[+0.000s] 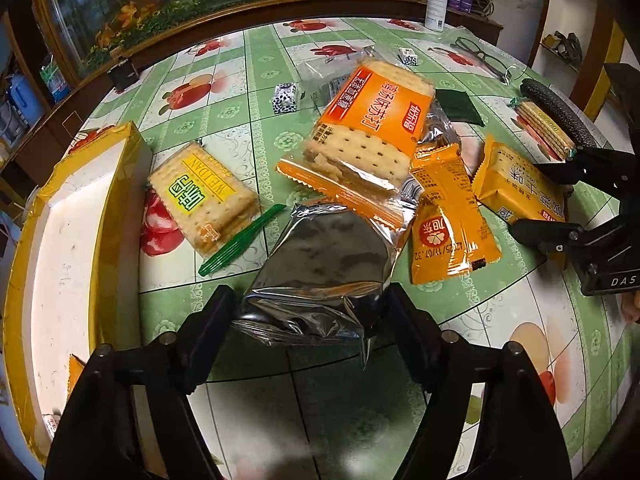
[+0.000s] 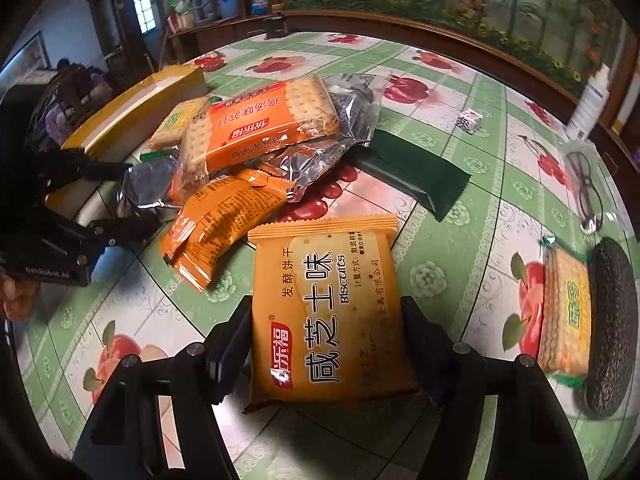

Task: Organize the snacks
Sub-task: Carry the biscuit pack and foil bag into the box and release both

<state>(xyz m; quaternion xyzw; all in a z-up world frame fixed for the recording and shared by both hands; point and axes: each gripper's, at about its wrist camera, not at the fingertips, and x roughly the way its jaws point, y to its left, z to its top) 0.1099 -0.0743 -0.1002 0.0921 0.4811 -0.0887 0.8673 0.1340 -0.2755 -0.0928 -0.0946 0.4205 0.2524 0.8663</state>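
- Yellow pack [image 2: 332, 316]: reads "Biscuits" plus large Chinese characters and a red logo. It lies on the near table between my right gripper's [image 2: 328, 340] fingers, which are clenched against its two sides.
- Silver pack [image 1: 320, 276]: plain foil, no writing showing. My left gripper [image 1: 310, 320] is grasping it by its near end, pads pressed into the crumpled foil.
- Orange cracker pack [image 1: 368, 128]: Chinese lettering, clear window showing crackers; it tops the pile in the middle, resting on the silver pack's far end.
- "WEIDAN" pack [image 1: 204, 196]: yellow-green label, lying left of the pile, with a green plastic stick [image 1: 240, 240] beside it.
- Orange sachet [image 1: 448, 220]: round logo and a printed date code, right of the silver pack.
- Box [image 1: 68, 240]: yellow-taped rim, white inside, on the far left; one orange wrapper corner [image 1: 76, 376] shows at its near end.
- Green wrapper [image 2: 412, 176]: dark, flat, far right of the pile.
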